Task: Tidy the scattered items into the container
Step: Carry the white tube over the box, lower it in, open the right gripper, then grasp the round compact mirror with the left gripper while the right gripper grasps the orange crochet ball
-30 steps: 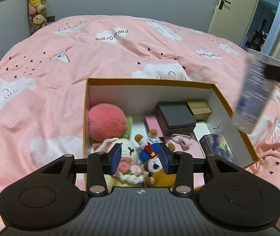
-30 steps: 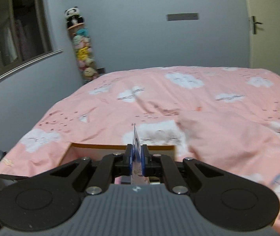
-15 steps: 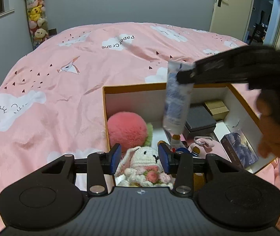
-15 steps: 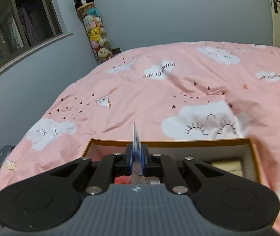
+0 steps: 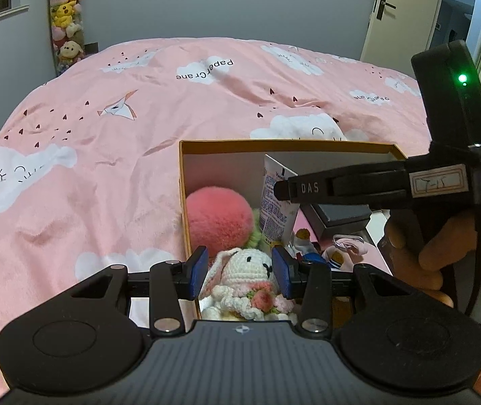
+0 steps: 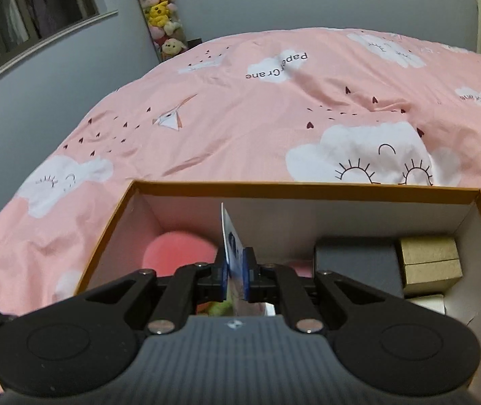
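Observation:
An orange-rimmed cardboard box (image 5: 274,143) (image 6: 308,190) lies on the pink duvet. Inside are a pink pom-pom (image 5: 218,219) (image 6: 176,253), a crocheted white bunny (image 5: 247,266), a small duck toy (image 5: 311,256), a dark grey case (image 5: 341,211) (image 6: 355,266) and gold boxes (image 6: 429,266). My right gripper (image 5: 282,189) (image 6: 235,276) is shut on a white and blue tube (image 5: 277,202) (image 6: 232,253), which hangs upright inside the box between the pom-pom and the grey case. My left gripper (image 5: 239,273) hovers open over the bunny at the box's near edge.
The pink cloud-print duvet (image 5: 105,168) surrounds the box on all sides. A tall column of plush toys (image 5: 65,33) stands at the far wall and a door (image 5: 395,10) at the back right. A hand (image 5: 443,236) holds the right gripper beside the box.
My right gripper has swung in from the right and down, carrying the tube from beside the box to inside it. My left gripper's view has shifted slightly, centring on the bunny.

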Demonstrator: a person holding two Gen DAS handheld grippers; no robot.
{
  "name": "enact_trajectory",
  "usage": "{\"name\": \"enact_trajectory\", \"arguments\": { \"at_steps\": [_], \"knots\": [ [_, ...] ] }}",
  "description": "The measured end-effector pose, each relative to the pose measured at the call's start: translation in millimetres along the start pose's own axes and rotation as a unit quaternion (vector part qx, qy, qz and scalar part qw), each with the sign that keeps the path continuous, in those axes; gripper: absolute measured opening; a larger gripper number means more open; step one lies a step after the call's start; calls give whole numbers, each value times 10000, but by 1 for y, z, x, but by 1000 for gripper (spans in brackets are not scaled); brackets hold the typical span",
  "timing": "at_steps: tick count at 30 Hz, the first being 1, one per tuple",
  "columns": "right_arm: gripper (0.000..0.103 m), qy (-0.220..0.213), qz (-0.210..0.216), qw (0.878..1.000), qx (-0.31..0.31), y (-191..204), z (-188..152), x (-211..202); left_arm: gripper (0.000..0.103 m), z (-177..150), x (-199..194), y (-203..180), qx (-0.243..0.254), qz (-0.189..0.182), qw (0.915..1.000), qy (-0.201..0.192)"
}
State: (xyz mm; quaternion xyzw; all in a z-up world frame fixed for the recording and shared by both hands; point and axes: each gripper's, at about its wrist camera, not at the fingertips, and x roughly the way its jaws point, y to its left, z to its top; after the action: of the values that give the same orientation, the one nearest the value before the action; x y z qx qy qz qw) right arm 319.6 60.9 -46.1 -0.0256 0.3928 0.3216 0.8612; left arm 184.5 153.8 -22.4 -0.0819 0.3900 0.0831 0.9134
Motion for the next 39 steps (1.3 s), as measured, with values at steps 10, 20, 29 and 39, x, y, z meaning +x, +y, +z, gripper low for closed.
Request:
{"name": "enact_trajectory", "arguments": {
  "at_steps": [10, 20, 29, 39],
  "knots": [
    [22, 177, 72, 9998, 34, -2, -8, -14, 48, -7, -7, -3, -53, -1, 9999, 159],
    [57, -516, 568, 9966, -295, -1, -45, -95, 48, -32, -40, -13, -59, -223, 9992, 317],
    [72, -1256, 137, 9901, -613, -10, -115, -155, 48, -59, -79, -38, 267, -224, 9994, 28],
    [86, -970, -26, 9921, -795, -12, -162, -156, 48, -97, -45, -58, 296, 7, 9950, 952]
  ]
}}
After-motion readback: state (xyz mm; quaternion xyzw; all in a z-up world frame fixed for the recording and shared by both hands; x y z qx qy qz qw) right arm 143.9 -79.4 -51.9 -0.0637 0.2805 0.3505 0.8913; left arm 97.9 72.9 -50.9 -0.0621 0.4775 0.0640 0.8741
